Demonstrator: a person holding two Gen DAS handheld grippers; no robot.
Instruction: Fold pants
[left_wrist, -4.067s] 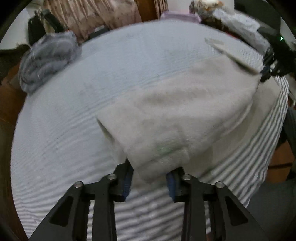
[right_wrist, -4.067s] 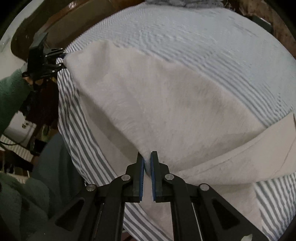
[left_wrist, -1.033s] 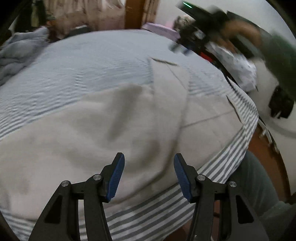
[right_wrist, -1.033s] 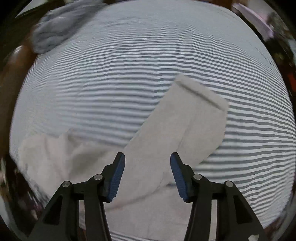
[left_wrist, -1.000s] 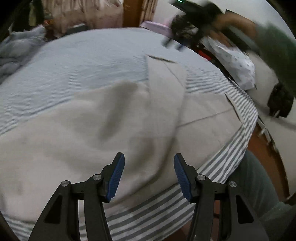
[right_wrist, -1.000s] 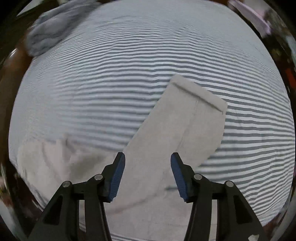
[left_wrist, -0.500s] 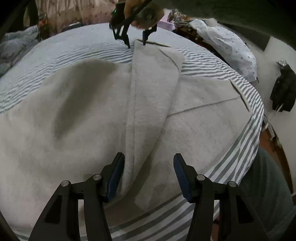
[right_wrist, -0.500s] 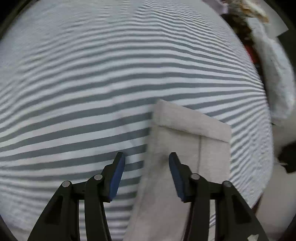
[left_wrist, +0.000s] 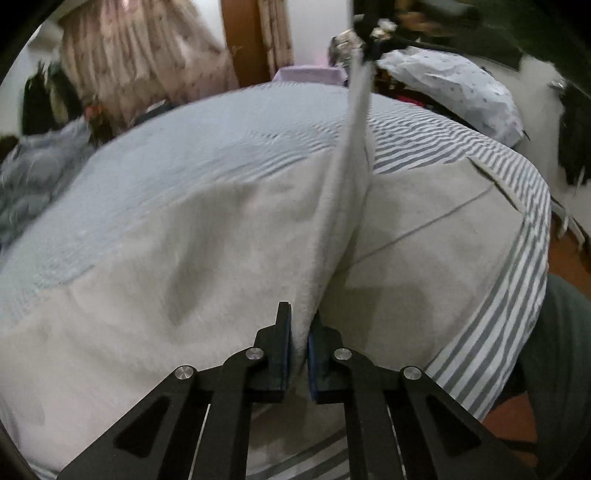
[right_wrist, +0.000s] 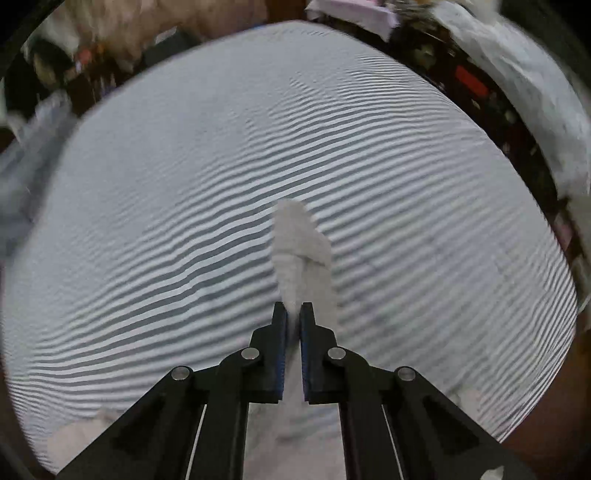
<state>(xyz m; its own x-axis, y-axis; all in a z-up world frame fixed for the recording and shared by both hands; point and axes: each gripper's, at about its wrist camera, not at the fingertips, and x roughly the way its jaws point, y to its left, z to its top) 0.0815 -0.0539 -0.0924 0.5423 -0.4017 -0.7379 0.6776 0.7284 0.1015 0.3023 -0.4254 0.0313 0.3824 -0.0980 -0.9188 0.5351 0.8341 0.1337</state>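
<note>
Pants (left_wrist: 207, 258) lie across your striped bed (left_wrist: 424, 147). Your left hand-held gripper (left_wrist: 299, 328) pinches one fabric ridge; your right hand-held gripper (right_wrist: 293, 314) clamps the lifted leg end.

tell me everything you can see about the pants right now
The pants are pale beige, soft, fleecy-looking fabric, spread over the striped bed cover. One leg is lifted into a taut ridge: the left gripper pinches its near end, the right gripper pinches the far end, raised off the bed. The other leg lies flat, with a seam line showing.
</note>
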